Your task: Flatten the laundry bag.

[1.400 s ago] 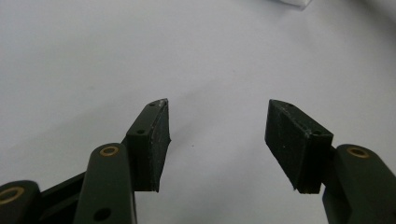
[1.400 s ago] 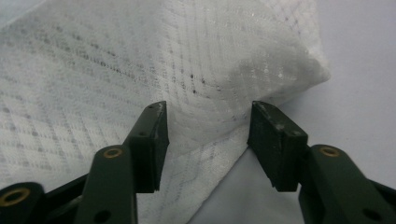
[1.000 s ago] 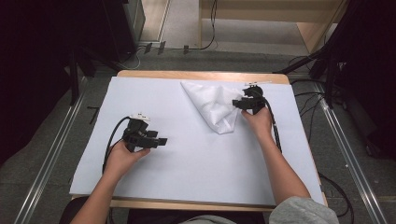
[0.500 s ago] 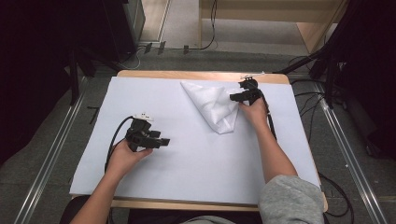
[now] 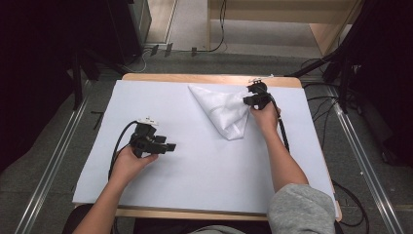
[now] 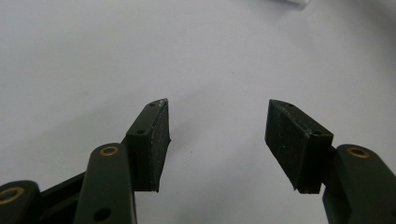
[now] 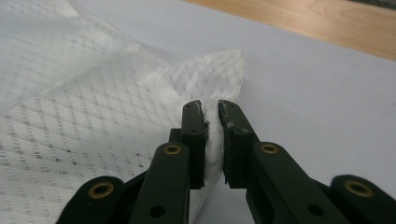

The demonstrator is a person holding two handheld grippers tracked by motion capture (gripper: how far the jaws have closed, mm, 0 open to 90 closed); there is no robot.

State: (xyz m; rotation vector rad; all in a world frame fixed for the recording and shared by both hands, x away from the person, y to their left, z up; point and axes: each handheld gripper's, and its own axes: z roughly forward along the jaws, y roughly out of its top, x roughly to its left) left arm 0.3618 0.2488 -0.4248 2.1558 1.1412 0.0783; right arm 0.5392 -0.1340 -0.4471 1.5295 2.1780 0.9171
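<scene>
High view: on the left, the left gripper (image 5: 155,145) sits low over the white sheet (image 5: 97,146) that covers the table (image 5: 214,78). It is well apart from the cloth. In the left gripper view its jaws stand wide, with nothing between them but bare sheet.

In the middle, toward the far edge, lies the white cloth (image 5: 224,109). It is folded to a pointed shape, and the point aims at the person.

On the right, the right gripper (image 5: 254,97) is at the cloth's right corner. Its jaws have just been closing. In the right gripper view the pads pinch a small fold of cloth (image 7: 93,116) tight between them.

To do this step well, I think the right hand should keep the pinch firm and lift slowly, so the thin cloth does not slip out. The left gripper could come over and take another corner, so the cloth opens flat and does not bunch.
</scene>
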